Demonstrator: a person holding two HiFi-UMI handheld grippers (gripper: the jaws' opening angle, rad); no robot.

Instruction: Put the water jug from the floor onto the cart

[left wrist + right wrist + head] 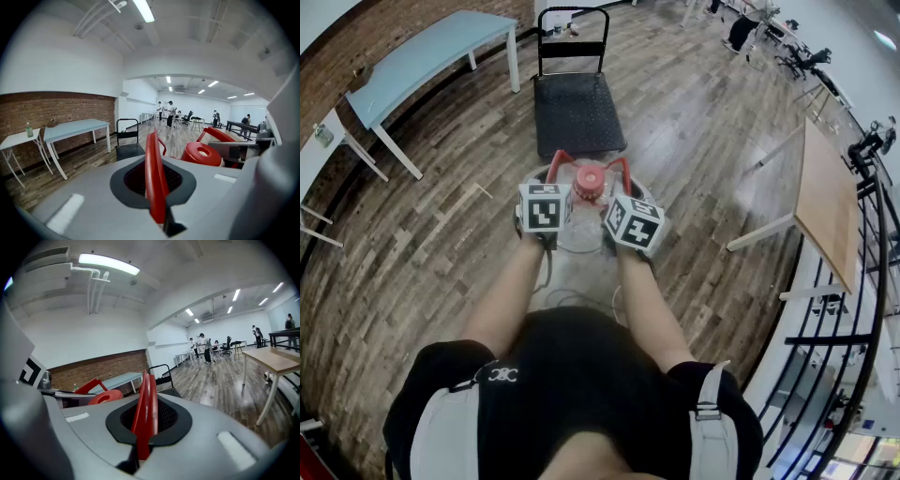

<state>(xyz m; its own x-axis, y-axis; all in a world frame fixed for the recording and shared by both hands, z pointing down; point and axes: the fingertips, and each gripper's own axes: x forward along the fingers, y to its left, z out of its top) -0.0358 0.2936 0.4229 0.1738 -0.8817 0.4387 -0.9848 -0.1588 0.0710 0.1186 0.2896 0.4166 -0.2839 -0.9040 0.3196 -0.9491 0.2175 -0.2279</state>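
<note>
Left gripper (153, 145) and right gripper (146, 383): red jaws of each pressed together, nothing visible between them. Both sit at the shoulders of the clear water jug (579, 234), one on each side of its red cap (591, 183). The jug is just short of the black cart (577, 112), not on it; whether it rests on the floor (441, 244) can't be told.

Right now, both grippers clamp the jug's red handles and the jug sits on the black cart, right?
Not on it: the head view shows the water jug short of the cart. The left gripper and right gripper do clamp its red handles.
</note>
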